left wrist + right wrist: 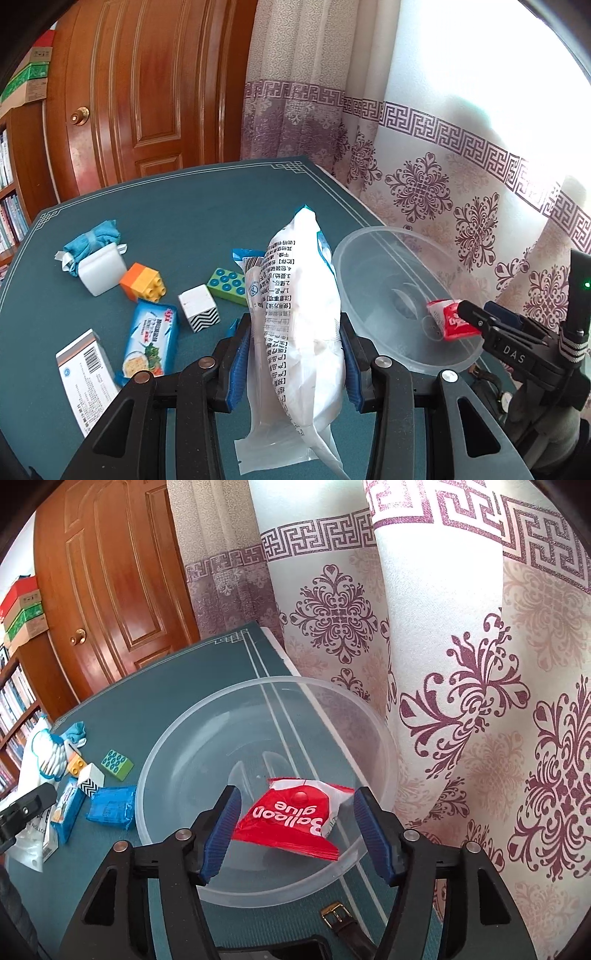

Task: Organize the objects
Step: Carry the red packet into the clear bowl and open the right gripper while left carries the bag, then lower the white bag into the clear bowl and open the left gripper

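My left gripper [295, 354] is shut on a tall white snack bag [295, 314] with black print, held upright above the green table, just left of the clear plastic bowl [373, 243]. My right gripper [295, 830] is open over the bowl [177, 738]. A red and white "Balloon glue" packet [291, 819] lies between its fingers; whether it touches the bowl's floor I cannot tell. The packet also shows in the left wrist view [448, 319], at the right gripper's tip. The white bag shows at the far left of the right wrist view [40, 753].
On the table [166, 206] lie a blue cloth bundle [92, 240], a white block [105, 269], an orange-yellow brick [144, 282], a green brick [227, 286], a zigzag cube [199, 308], a blue cracker pack [151, 338], a box [88, 380]. A blue packet [110, 806] and a watch strap [340, 919] lie near the bowl. Curtains hang right.
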Motion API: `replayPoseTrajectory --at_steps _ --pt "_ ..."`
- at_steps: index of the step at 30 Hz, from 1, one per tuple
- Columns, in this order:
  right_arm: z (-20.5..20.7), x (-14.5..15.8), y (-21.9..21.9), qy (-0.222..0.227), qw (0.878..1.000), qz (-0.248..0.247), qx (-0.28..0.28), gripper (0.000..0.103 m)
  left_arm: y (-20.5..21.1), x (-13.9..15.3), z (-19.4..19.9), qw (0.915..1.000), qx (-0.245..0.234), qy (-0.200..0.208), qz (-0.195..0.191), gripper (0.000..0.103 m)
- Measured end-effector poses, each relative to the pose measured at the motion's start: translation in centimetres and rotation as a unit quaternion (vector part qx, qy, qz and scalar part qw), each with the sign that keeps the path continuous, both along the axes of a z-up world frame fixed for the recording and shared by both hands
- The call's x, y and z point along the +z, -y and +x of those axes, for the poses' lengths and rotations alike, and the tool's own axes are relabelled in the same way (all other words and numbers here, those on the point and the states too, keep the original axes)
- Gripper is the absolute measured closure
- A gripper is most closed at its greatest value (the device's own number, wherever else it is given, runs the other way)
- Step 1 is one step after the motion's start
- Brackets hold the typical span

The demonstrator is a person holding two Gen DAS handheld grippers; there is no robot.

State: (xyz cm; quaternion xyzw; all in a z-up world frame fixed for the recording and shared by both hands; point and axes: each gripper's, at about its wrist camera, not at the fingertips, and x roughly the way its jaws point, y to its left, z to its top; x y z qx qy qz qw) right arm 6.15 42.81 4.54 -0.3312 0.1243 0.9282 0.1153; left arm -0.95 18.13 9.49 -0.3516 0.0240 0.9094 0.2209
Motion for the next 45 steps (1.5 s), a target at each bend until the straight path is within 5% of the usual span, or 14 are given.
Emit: replayPoseTrajectory --at_steps 7,22,24,26,45 --pt "0.4 0.2 0.2 -0.012 1.0 -0.004 0.008 0.038 -4.4 -0.6 -2.3 0.998 -0.053 0.03 0.014 0.058" --pt "0.4 0.1 -0.2 -0.016 1.0 -0.008 0.003 0.038 -12.2 -1.3 -5.0 0.9937 -0.111 0.005 -0.005 0.057" --pt "0.4 0.0 -0.2 -0.016 1.0 -0.007 0.003 0.038 -12.6 -1.3 -5.2 0.9936 -0.113 -0.001 -0.005 0.049" --pt "0.4 0.0 -0.1 -0.015 1.0 -0.007 0.004 0.038 -12.2 -1.0 -5.1 0.9946 -0.103 -0.016 0.002 0.024" --pt "0.9 0.5 1.8 -0.019 1.0 0.002 0.02 0.033 -7.2 -0.7 -3.7 0.9991 -0.022 -0.036 -0.009 0.002"
